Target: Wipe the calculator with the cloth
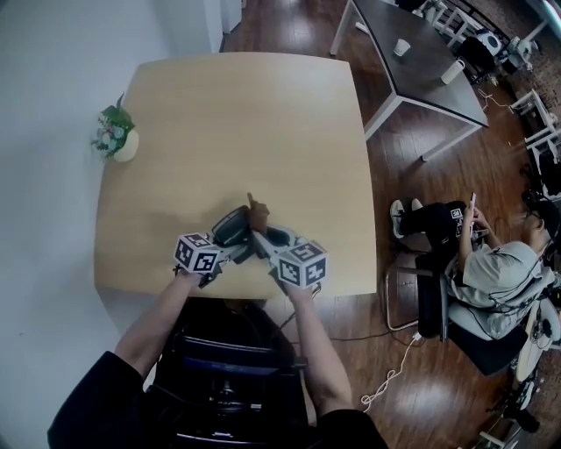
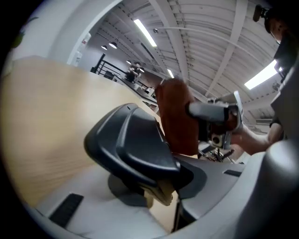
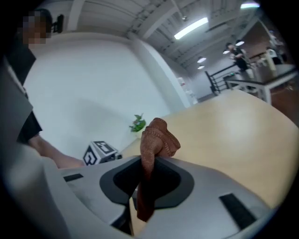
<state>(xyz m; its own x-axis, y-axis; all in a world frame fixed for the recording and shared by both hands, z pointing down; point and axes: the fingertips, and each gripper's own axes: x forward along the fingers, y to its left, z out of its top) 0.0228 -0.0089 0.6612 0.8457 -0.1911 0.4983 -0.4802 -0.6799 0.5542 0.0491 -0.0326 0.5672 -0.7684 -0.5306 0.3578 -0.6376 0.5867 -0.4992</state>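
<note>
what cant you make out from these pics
- Calculator keys and display: the left gripper view shows only its dark casing, and in the head view it is too small.
- How much of it the left gripper pads catch: left gripper view, hidden under the casing.
- Cloth lower end: right gripper view, it drops out of sight between the right gripper jaws.
- Cup contents: head view, too small.

A light wooden table (image 1: 237, 123) with rounded corners stands on a dark wood floor (image 1: 289, 26). A small potted plant (image 1: 115, 133) with green leaves sits upright at the table's left edge.
</note>
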